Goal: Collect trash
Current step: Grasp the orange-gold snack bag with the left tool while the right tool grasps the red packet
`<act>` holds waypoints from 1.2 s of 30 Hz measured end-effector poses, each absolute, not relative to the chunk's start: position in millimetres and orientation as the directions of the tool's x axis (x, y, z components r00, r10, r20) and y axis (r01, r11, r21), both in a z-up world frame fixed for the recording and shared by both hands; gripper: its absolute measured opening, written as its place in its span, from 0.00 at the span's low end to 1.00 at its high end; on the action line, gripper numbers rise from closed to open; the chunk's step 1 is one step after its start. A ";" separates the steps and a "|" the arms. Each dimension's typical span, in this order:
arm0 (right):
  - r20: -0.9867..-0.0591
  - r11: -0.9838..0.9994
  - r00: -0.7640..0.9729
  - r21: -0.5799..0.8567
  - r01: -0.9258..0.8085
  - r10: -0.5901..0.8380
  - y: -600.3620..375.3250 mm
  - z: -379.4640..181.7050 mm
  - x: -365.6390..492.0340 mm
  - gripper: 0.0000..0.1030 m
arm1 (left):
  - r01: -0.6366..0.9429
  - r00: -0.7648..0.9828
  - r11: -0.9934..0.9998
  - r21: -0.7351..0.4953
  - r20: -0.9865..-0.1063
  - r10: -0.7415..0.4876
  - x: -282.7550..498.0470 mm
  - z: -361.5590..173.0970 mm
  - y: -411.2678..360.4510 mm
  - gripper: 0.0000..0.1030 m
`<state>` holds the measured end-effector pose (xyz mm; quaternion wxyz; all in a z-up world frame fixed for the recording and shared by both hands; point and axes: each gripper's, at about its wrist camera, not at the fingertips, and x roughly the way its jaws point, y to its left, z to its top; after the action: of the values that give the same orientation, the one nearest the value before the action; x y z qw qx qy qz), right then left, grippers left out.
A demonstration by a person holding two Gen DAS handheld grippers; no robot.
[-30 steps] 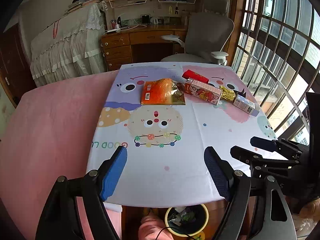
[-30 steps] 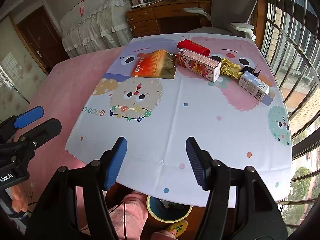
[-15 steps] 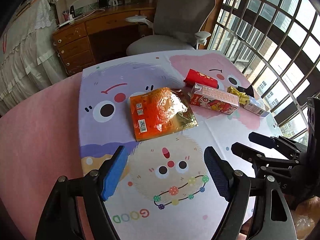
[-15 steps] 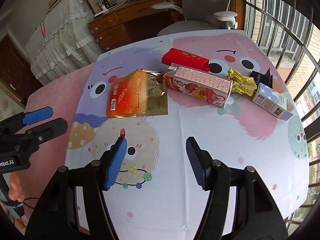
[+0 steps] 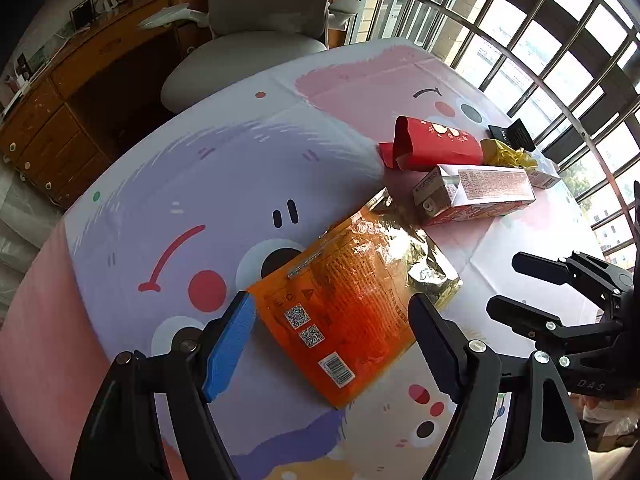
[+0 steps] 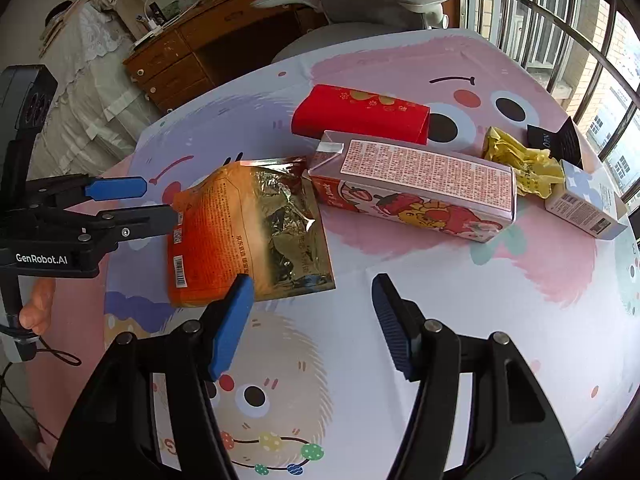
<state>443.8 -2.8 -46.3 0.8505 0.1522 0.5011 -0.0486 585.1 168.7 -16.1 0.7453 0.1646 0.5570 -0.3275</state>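
Trash lies scattered on the worktop (image 5: pixel 224 184), which is covered by a cartoon-printed cloth. Nearest the left hand-held gripper (image 5: pixel 332 320) is an orange and gold snack bag (image 5: pixel 344 296), flat on the cloth; the jaws stand wide apart, one on each side of the bag's near end, holding nothing. Whether the fingers touch the bag cannot be told. Beyond the bag lies a strawberry drink carton (image 6: pixel 416 184) on its side, its spout end just beside the bag's foil corner. Behind the carton lies a red packet (image 6: pixel 360 114). To the carton's right sit a crumpled yellow wrapper (image 6: pixel 520 160), a small white and blue box (image 6: pixel 588 204) and a black card (image 6: pixel 556 140). The right hand-held gripper (image 6: pixel 312 312) hangs above bare cloth near the bag's lower edge, jaws apart and empty. A grey office chair (image 5: pixel 256 36) stands behind the worktop.
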 end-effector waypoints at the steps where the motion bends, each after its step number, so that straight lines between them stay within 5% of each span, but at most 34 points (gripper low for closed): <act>1: -0.868 0.944 0.493 0.206 0.259 0.054 -6.2 -50.3 447.2 0.57 | 0.688 0.149 0.716 -0.120 -0.942 -0.301 592.2 -22.3 164.3 0.78; 16: -0.863 0.883 0.505 0.250 0.397 0.017 -40.0 -78.6 468.9 0.56 | 0.870 0.014 0.483 -0.097 -0.975 -0.222 602.9 -84.2 99.8 0.74; 25: -0.827 0.902 0.561 0.270 0.336 0.039 -29.2 -48.3 467.5 0.56 | 0.904 0.014 0.420 -0.079 -0.977 -0.214 565.7 -76.9 96.3 0.20; 26: -0.822 0.904 0.568 0.274 0.328 0.043 -28.4 -43.1 468.1 0.56 | 0.899 -0.004 0.427 -0.098 -0.976 -0.216 563.3 -75.1 96.4 0.08; 36: -0.787 0.898 0.615 0.301 0.322 0.044 -41.1 -4.3 497.9 0.56 | 0.723 0.178 0.686 -0.079 -0.939 -0.295 604.4 -14.4 132.9 0.03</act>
<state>497.9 -41.1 -4.3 0.8733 0.2118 0.4314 -0.0797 604.4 132.9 -14.4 0.7415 0.1976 0.5414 -0.3434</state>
